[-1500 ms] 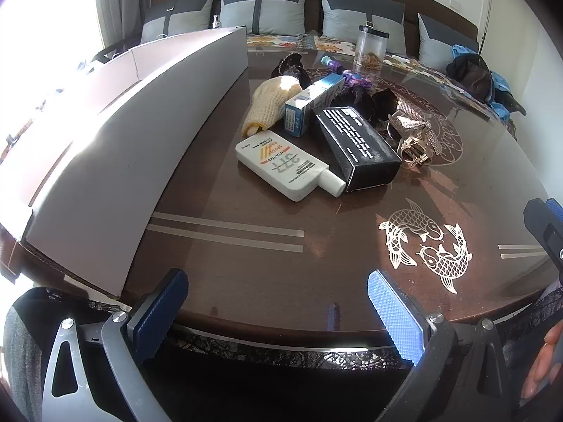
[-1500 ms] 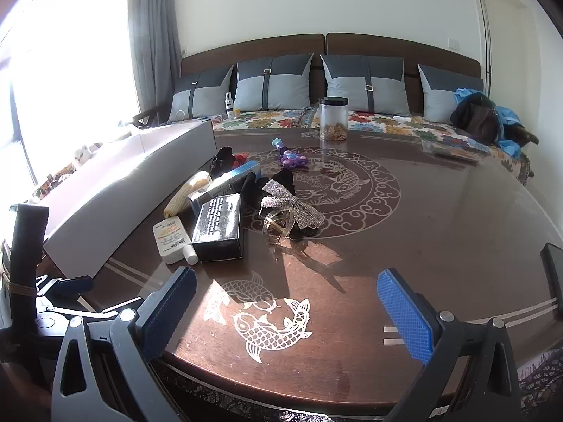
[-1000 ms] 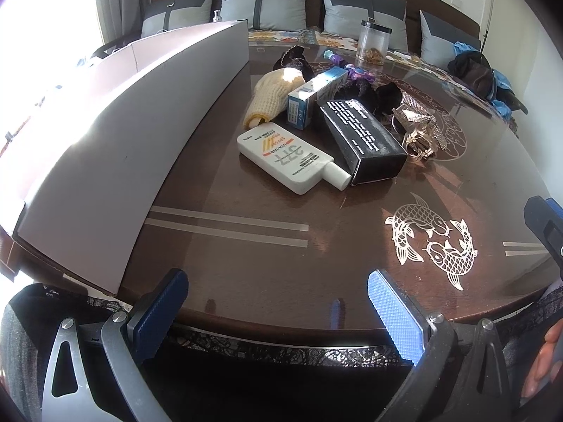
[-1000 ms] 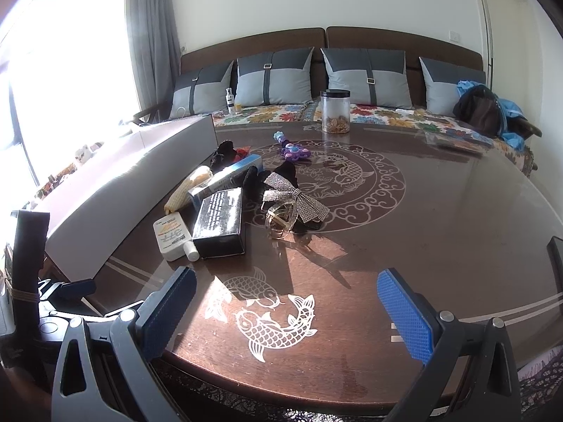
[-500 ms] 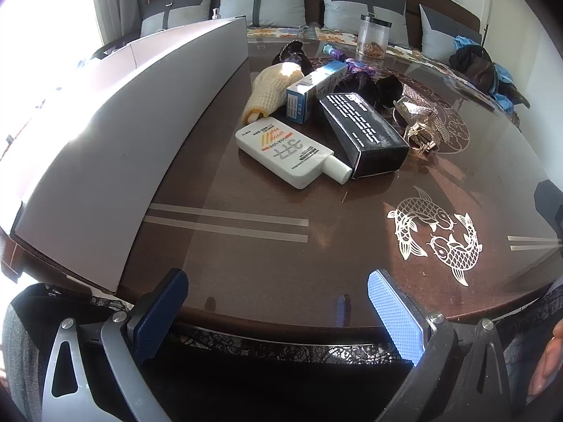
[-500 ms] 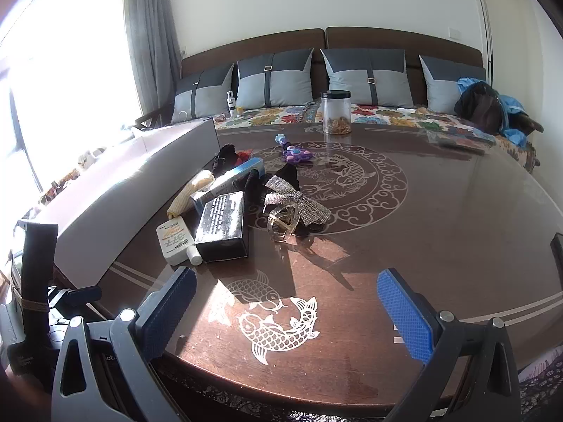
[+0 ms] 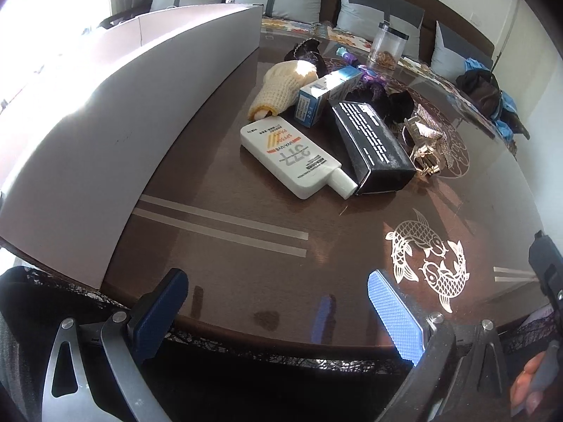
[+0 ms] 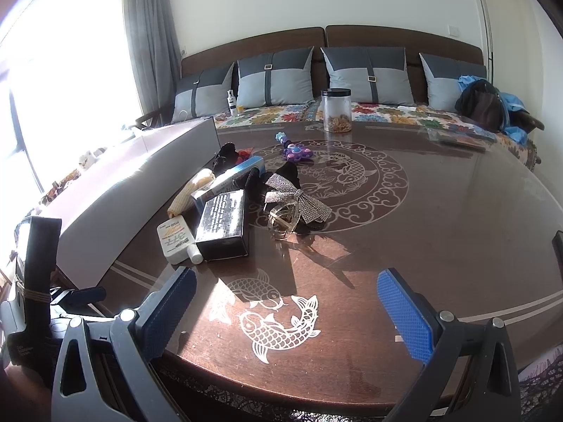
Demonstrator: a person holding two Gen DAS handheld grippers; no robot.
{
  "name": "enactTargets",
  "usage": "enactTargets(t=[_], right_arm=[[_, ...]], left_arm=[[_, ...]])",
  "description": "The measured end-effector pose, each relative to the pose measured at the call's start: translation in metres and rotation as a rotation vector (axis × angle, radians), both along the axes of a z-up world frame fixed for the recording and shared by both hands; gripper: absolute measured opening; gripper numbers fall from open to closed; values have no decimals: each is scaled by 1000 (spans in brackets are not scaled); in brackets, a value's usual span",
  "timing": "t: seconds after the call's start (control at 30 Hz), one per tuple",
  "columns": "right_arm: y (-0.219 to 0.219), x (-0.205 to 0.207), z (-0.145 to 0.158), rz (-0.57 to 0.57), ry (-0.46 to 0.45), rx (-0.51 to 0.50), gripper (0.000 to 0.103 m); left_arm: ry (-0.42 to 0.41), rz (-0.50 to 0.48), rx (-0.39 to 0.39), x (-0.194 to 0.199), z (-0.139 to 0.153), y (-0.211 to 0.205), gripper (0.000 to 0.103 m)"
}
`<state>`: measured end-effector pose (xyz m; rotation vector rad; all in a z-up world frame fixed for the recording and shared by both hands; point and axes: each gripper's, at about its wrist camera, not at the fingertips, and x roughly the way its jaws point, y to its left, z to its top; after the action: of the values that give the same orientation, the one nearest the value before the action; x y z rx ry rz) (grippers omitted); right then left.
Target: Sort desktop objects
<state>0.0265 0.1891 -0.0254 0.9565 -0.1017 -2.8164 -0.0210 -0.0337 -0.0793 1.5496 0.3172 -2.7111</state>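
Note:
A pile of objects lies on the dark round table (image 7: 228, 246): a white sunscreen bottle (image 7: 292, 156) on its side, a black box (image 7: 369, 142), a blue-and-white carton (image 7: 325, 93), a cream knitted piece (image 7: 281, 84), a glittery bow (image 8: 297, 198) and a gold buckle (image 7: 424, 151). A long white box (image 7: 116, 105) stands along the table's left. My left gripper (image 7: 278, 309) is open at the near table edge, short of the bottle. My right gripper (image 8: 286, 304) is open over the fish inlay (image 8: 272, 320), holding nothing.
A clear jar (image 8: 337, 110) stands at the table's far side, with a purple toy (image 8: 297, 151) nearer the pile. Behind is a sofa with grey cushions (image 8: 274, 77) and a dark bag (image 8: 482, 103). A hand (image 7: 527, 390) shows at the lower right.
The left gripper has crept forward toward the pile, so the bottle and black box look nearer. The right gripper has drifted slightly forward. Both stayed open.

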Motion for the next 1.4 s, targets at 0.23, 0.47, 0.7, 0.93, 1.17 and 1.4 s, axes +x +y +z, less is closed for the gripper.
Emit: enactTargets(t=[0.23,0.47,0.7,0.93,1.17,1.4], right_arm=[[-2,-1,1,7,3,-8,103],[9,-1,2,-8,4,-47,103],[25,-14,3,-19,-46,-66,103],[-8,-112,-9,362,-195,176,103],[-49,-192,-47,623,-321,405,72],[-21,-192,-13,499,-384,238,50]], left_arm=[[-21,187,75,-64,1,-16,103],[-101,263,-71,-126,-20,-3,103],[-144,111,-153,-127,-25,1,103],[-154,8,-160,-124,-25,2,103],[-49,-166,-151,-106,-14,10,51],[-4,-189,49,-90,2,-8,51]])
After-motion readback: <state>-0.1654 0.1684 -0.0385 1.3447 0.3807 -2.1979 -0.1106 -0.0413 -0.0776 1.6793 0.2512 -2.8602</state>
